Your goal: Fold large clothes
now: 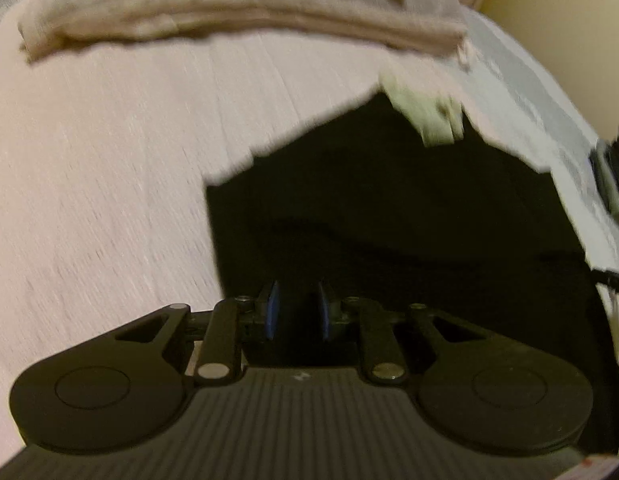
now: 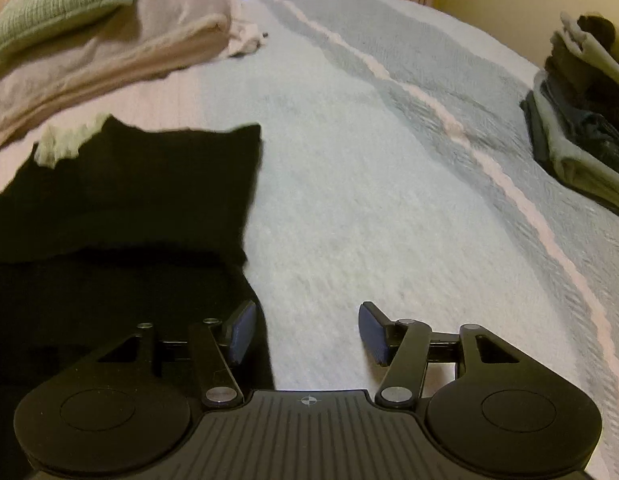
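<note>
The black folded fabric garment (image 2: 141, 184) lies flat on the pale pink and grey-green striped bedspread (image 2: 389, 160), a pale green tag (image 2: 65, 144) at its far edge. The left gripper (image 1: 297, 312) hovers over it, pads slightly apart with nothing pinched. The right gripper (image 2: 307, 332) stands wide and empty beside the garment's right edge. A beige folded blanket (image 2: 121, 56) lies far left; a stack of folded clothes (image 2: 585, 120) sits far right.

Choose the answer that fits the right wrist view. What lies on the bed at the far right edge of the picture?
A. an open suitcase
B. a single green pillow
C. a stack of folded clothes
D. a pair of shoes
C: a stack of folded clothes, dark and pale layers piled up, sits on the bedspread at the far right edge.
</note>
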### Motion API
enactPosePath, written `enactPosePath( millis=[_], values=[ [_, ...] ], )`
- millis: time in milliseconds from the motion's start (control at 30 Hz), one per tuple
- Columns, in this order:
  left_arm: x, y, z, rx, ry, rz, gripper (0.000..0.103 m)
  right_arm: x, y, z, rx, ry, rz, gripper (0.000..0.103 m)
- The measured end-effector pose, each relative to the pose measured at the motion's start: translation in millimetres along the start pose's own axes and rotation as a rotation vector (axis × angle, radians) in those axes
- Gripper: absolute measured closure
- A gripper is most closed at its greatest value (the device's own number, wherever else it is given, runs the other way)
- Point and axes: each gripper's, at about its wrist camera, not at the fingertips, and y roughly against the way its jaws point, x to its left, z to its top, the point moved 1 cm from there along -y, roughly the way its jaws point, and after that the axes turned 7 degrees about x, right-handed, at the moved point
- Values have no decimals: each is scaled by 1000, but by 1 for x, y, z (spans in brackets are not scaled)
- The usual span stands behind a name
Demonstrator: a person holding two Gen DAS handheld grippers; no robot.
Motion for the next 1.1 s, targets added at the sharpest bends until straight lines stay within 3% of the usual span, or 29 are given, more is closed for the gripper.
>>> enactPosePath(
  millis=[167,467,600,733,933,1100],
  values=[
    [-11,2,-34,41,14,36,86,-7,28,-18,43,11,19,50],
    [-40,67,-98,40,65,104,81,10,89,-57,81,197,248,50],
    [-62,78,-143,95,48,93,81,12,96,-89,134,200,290,50],
    [-82,77,-189,154,-15,67,79,9,87,-124,212,202,267,50],
    [-81,93,-234,138,-54,32,78,5,104,-164,273,260,158,50],
    [-77,117,-252,171,-119,43,75,11,141,-168,236,320,215,50]
  ],
)
